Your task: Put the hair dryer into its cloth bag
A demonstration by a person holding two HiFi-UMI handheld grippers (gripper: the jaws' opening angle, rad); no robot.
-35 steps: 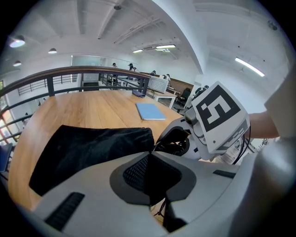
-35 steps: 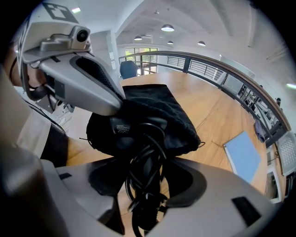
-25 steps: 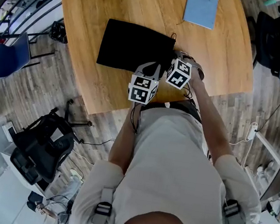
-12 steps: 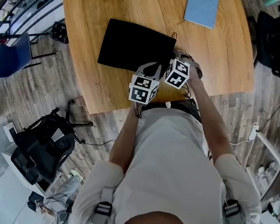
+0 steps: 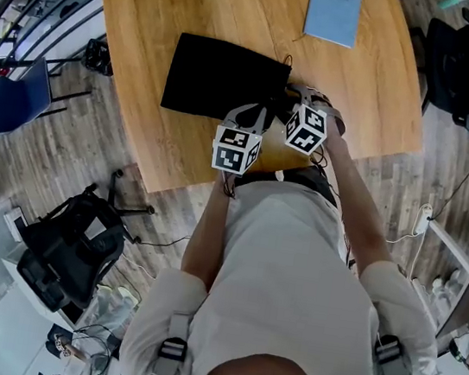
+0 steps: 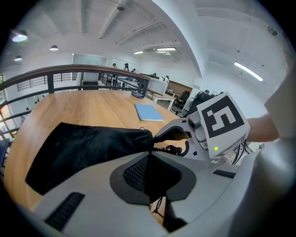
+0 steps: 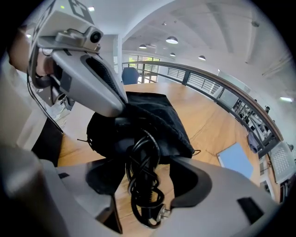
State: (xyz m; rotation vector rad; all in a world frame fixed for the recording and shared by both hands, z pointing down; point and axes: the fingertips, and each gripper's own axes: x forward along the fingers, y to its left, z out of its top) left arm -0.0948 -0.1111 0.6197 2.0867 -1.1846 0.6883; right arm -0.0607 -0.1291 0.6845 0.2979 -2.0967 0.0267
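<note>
A black cloth bag lies flat on the wooden table, its mouth toward the person. My left gripper is shut on the cloth at the bag's mouth edge. My right gripper is at the mouth beside it, and its jaws have just been opening. A coiled black cord with its plug hangs out of the bag between those jaws, and the pads do not press on it. The hair dryer's body is hidden inside the bag.
A blue notebook lies at the table's far side. The table's near edge is just behind the grippers. A blue chair and black office chairs stand on the floor to the left.
In the head view the right gripper's marker cube has turned and shifted slightly right. The left gripper and the bag have stayed where they were.
</note>
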